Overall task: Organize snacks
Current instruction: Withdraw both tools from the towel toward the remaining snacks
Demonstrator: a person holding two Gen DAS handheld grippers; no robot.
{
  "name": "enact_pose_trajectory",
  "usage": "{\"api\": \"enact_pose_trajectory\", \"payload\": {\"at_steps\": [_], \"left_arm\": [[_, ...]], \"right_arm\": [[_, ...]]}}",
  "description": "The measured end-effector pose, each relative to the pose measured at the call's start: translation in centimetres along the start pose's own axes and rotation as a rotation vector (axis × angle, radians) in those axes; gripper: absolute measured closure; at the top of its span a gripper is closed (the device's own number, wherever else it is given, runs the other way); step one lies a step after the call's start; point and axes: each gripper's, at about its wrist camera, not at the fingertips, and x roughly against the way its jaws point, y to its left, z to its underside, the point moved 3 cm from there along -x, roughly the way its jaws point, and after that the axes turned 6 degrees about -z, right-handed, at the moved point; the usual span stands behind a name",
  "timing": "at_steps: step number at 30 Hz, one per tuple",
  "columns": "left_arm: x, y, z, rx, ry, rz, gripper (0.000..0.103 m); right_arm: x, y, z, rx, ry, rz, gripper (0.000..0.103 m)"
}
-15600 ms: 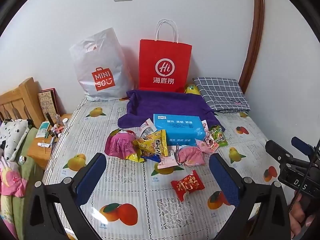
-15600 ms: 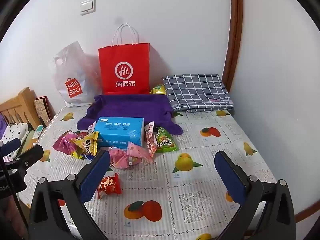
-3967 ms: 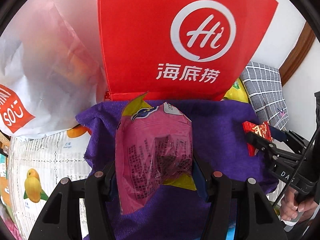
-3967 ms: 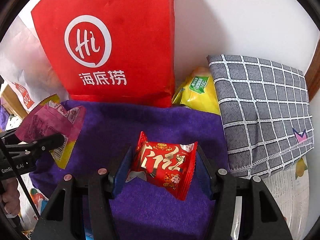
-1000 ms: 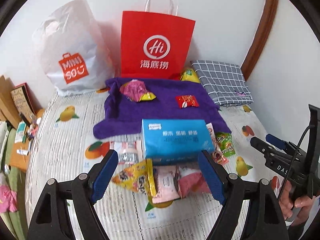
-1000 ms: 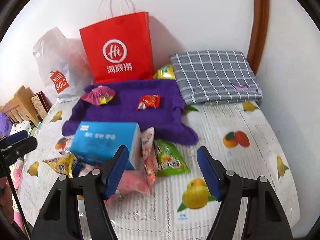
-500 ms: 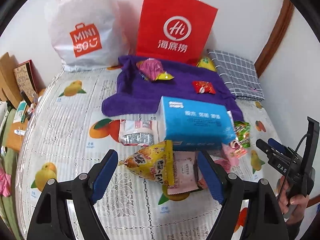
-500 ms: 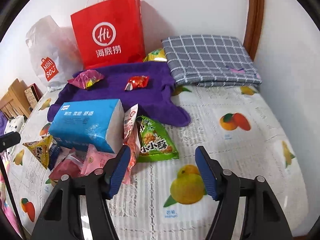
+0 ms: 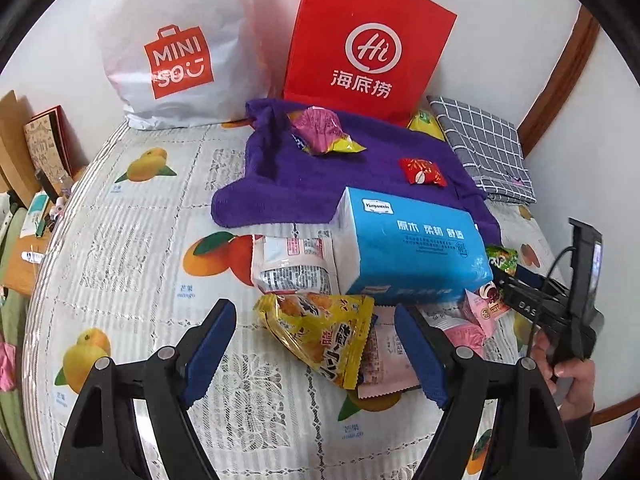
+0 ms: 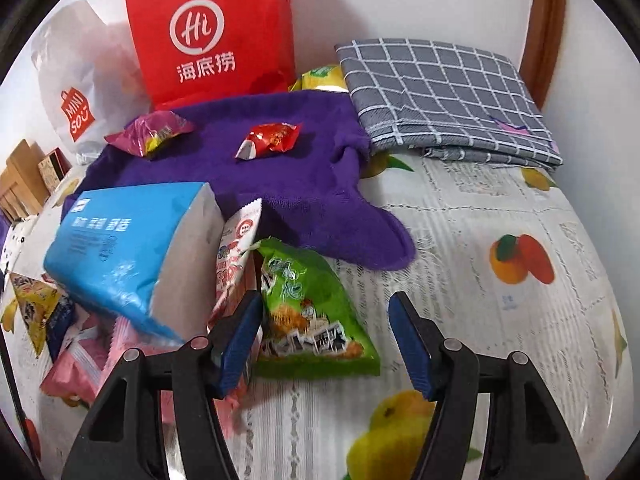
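Note:
A pink snack bag (image 9: 320, 129) and a red snack packet (image 9: 422, 171) lie on the purple towel (image 9: 288, 176). My left gripper (image 9: 316, 344) is open, its fingers on either side of a yellow snack bag (image 9: 324, 332) that lies on pink packets (image 9: 386, 356). My right gripper (image 10: 326, 320) is open, low over the bed around a green snack bag (image 10: 308, 308); its left finger touches a white-red packet (image 10: 236, 248). The right gripper also shows in the left wrist view (image 9: 520, 292). A white-grey packet (image 9: 294, 266) lies left of the blue tissue pack (image 9: 404, 248).
A red paper bag (image 9: 368, 40) and a white MINISO bag (image 9: 172, 48) stand at the wall behind the towel. A folded grey checked cloth (image 10: 444, 96) lies at the back right. A yellow packet (image 10: 320, 76) sits beside the red bag. A wooden nightstand (image 9: 24, 248) is left of the bed.
Both grippers have moved forward and down toward the loose snacks. The yellow bag now lies between my left fingers, the green bag between my right fingers.

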Motion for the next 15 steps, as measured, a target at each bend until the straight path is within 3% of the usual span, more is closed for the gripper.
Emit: {"api": "enact_pose_trajectory", "payload": {"at_steps": [2, 3, 6, 15], "left_arm": [[0.1, 0.3, 0.0, 0.006, 0.005, 0.006, 0.023], [0.1, 0.4, 0.1, 0.011, 0.004, 0.008, 0.023], [0.3, 0.9, 0.2, 0.015, 0.000, 0.012, 0.023], [1.2, 1.7, 0.7, 0.007, -0.020, 0.033, 0.022]], "right_arm": [[-0.5, 0.0, -0.1, -0.007, 0.010, -0.008, 0.038], [-0.6, -0.1, -0.1, -0.010, 0.011, -0.013, 0.045], [-0.2, -0.1, 0.0, -0.012, 0.005, -0.021, 0.053], [4.0, -1.3, 1.4, -0.064, -0.049, 0.000, 0.058]]}}
